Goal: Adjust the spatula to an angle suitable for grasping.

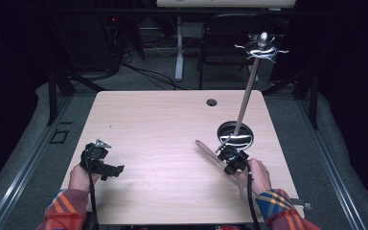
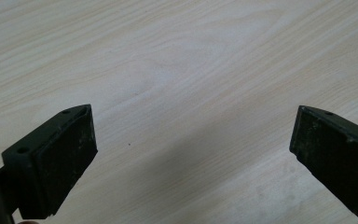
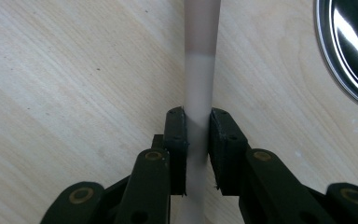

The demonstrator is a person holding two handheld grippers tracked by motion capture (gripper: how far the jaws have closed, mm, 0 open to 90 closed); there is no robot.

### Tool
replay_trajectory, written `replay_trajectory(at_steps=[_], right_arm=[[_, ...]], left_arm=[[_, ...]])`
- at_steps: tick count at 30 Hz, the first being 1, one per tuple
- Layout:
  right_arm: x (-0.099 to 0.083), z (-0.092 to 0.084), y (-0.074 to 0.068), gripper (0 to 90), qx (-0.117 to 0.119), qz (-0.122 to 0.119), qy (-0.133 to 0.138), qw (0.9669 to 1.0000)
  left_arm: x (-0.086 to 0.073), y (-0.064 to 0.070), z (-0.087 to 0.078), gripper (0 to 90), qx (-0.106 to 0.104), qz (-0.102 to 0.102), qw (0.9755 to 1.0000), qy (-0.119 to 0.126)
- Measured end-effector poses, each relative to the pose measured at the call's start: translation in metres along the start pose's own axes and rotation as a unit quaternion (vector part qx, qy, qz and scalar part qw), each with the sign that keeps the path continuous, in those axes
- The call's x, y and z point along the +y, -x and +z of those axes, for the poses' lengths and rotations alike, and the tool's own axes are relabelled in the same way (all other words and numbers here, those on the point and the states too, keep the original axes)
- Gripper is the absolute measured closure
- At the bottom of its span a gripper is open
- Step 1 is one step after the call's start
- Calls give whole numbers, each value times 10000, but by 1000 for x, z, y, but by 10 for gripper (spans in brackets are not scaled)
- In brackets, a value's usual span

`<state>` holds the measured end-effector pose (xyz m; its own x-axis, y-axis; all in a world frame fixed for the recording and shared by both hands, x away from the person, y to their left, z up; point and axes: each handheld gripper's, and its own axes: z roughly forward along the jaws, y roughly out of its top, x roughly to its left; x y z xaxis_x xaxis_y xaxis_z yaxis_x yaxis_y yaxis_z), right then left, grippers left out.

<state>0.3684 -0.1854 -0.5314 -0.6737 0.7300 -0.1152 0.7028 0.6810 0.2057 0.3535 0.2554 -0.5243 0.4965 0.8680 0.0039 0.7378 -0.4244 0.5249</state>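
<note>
No legible text or labels anywhere

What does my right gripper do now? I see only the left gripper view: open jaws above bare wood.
Observer: The right gripper is shut on a pale utensil handle.
Operator: What stands near it?
Observer: A round metal base sits on the table, just beyond that gripper.
Operator: Is the base alone?
Observer: No, a wooden pole rises from it to metal hooks at the top.
</note>
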Motion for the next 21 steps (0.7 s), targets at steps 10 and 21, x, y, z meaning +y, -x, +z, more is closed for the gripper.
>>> replay_trajectory(at_steps=[10,21], right_arm=[[-3,4,10,773,-105,229,-8,9997],[-4,8,18,768,-96,337,-173,9992]], left_arm=[[0,0,1,4,-13,8,10000,-10],[1,1,2,4,-36,34,10000,-21]])
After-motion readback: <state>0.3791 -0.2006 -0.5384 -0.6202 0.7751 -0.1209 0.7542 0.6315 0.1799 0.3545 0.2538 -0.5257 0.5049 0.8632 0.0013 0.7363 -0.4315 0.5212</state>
